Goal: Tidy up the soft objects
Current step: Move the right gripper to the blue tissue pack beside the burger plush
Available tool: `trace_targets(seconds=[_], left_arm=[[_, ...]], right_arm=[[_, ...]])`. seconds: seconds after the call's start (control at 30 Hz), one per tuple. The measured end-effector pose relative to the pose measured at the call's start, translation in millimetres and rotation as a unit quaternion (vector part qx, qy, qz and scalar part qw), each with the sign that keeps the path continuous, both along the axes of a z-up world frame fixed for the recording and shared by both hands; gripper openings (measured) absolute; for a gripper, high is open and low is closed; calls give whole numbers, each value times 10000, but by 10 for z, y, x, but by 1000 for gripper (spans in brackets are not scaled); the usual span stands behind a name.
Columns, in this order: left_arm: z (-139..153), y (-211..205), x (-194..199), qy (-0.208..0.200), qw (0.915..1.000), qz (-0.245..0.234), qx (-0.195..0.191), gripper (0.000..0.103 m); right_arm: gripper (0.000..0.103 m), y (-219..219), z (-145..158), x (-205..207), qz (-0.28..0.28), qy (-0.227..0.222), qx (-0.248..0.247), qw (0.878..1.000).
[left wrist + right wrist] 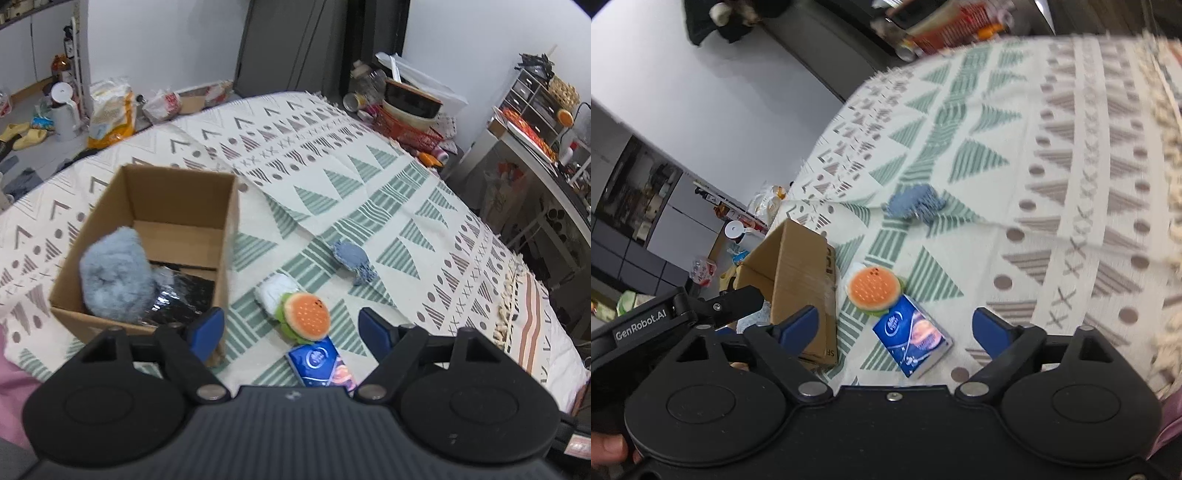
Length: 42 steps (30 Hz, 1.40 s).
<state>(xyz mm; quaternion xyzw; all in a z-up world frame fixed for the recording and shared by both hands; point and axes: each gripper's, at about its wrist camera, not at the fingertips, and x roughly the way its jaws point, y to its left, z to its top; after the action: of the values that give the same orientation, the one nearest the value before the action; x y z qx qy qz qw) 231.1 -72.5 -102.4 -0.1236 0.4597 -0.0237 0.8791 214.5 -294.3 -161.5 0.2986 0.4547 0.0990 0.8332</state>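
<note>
An open cardboard box [177, 195] stands on the patterned cloth and holds a fluffy grey-blue plush [114, 277] on a shiny black item [184, 299]. To its right lie a burger plush [304, 314], a white soft pack [275, 290] behind it, a blue tissue pack [319, 362] in front and a blue denim piece [352, 258] farther off. My left gripper [291, 330] hovers open above the burger plush, touching nothing. My right gripper [895, 325] is open over the blue tissue pack [912, 338], with the burger plush [873, 290] and the box [798, 280] just beyond it.
The patterned cloth [369, 184] has a raised fold across its middle and a fringed edge at the right. Bowls and a red basket [410, 125] sit at its far corner. Bags and slippers lie on the floor at the left. A hand [605, 448] holds the other gripper's body.
</note>
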Motion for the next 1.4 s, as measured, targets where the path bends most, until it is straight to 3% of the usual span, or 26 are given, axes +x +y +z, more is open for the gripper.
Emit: trace_targets(seconds=[0.3, 0.57, 0.97, 1.03, 1.07, 1.1, 1.3, 1.4], left_arm=[[-306, -104, 81, 264, 9996, -56, -108, 66], [-550, -137, 212, 537, 9982, 13, -263, 50], [-708, -138, 308, 678, 9967, 108, -440, 48], [-725, -128, 338, 696, 9967, 125, -411, 48], [-730, -124, 355, 695, 9967, 126, -403, 48], [-733, -121, 371, 686, 9968, 125, -398, 48], [-804, -193, 483, 720, 9970, 133, -260, 49], [-838, -266, 522, 705, 9973, 181, -130, 53]], right_arm=[[72, -6, -291, 127, -32, 444, 195, 9988], [70, 85, -517, 259, 166, 795, 169, 9966], [69, 229, -884, 452, 323, 1181, -74, 9924], [64, 274, -881, 469, 338, 1101, -131, 9933], [50, 297, -875, 471, 355, 1066, -196, 9935], [43, 314, -869, 473, 399, 1035, -255, 9935], [27, 314, -856, 488, 520, 962, -226, 9937], [25, 280, -821, 480, 423, 944, -260, 9943]])
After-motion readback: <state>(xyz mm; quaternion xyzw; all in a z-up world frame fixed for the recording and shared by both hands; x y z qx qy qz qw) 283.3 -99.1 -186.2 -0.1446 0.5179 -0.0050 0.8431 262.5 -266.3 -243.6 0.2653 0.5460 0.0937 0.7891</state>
